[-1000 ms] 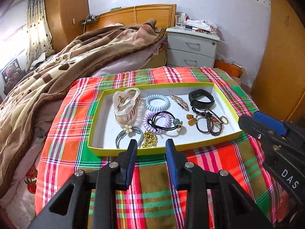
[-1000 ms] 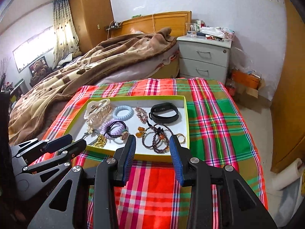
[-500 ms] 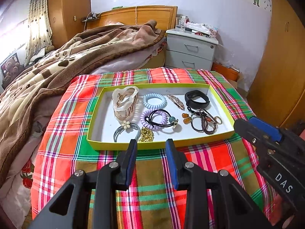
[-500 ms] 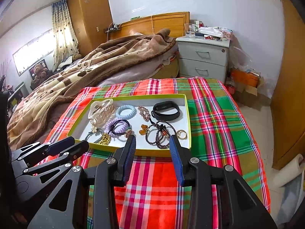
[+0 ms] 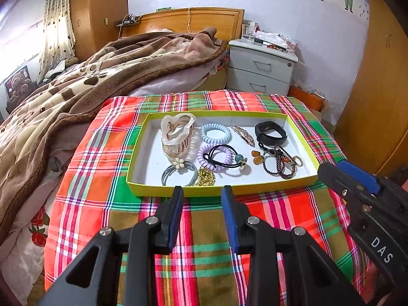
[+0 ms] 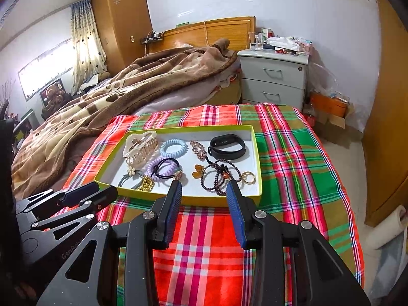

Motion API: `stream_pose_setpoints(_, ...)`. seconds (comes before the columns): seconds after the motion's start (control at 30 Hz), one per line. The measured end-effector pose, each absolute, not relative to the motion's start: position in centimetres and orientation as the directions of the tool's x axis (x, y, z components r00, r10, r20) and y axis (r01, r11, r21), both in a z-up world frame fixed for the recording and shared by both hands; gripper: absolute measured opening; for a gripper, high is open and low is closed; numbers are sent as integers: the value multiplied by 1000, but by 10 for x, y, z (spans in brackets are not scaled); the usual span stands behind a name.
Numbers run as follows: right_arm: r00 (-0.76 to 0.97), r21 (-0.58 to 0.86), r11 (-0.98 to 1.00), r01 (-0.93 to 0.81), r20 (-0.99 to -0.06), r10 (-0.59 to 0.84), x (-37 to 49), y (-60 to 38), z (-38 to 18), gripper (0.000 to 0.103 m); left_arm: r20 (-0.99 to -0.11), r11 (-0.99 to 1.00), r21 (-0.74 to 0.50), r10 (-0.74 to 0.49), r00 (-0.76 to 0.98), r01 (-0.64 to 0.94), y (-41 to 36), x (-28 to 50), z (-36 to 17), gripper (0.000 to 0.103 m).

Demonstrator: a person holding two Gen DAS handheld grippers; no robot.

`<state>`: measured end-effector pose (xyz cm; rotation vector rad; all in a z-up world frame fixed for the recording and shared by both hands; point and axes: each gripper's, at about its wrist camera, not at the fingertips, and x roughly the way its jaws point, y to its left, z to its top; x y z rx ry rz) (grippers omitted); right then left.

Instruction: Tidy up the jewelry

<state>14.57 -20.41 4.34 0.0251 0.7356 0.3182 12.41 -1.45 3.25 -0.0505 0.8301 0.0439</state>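
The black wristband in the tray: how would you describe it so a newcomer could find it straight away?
Start at the plaid cloth at the foot of the bed, where a yellow-rimmed tray lies. Look in the tray's far right corner: the wristband lies there, beside a slim jewelled clip and beyond the dark bead bracelets. It is the only smooth, solid black band.

Shallow yellow-green cardboard tray (image 5: 158, 188) with white floor, lying flat on plaid cloth.

Far row in left wrist view, left to right:
- cream pearly hair claw clip (image 5: 177, 134), on its side
- pale blue spiral hair tie (image 5: 215, 133), flat
- rhinestone leaf-shaped barrette (image 5: 242, 135), angled
- black fitness band (image 5: 270, 132), standing on edge

Near row:
- grey hair tie with cream flower (image 5: 178, 172)
- gold chain (image 5: 205, 176), heaped
- lilac spiral hair tie (image 5: 213, 158), black elastic with teal bead (image 5: 227, 157) lying across it
- dark beaded bracelets with amber beads (image 5: 276, 163), tangled
- gold ring (image 5: 297, 161) beside them
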Motion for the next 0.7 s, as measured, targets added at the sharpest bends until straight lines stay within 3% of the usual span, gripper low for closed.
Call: stream_pose_setpoints(0.7, 696, 133, 953, -274, -656, 292, 145, -204, 44, 37, -747, 997, -21, 29, 664, -68, -15, 124, 33, 32)
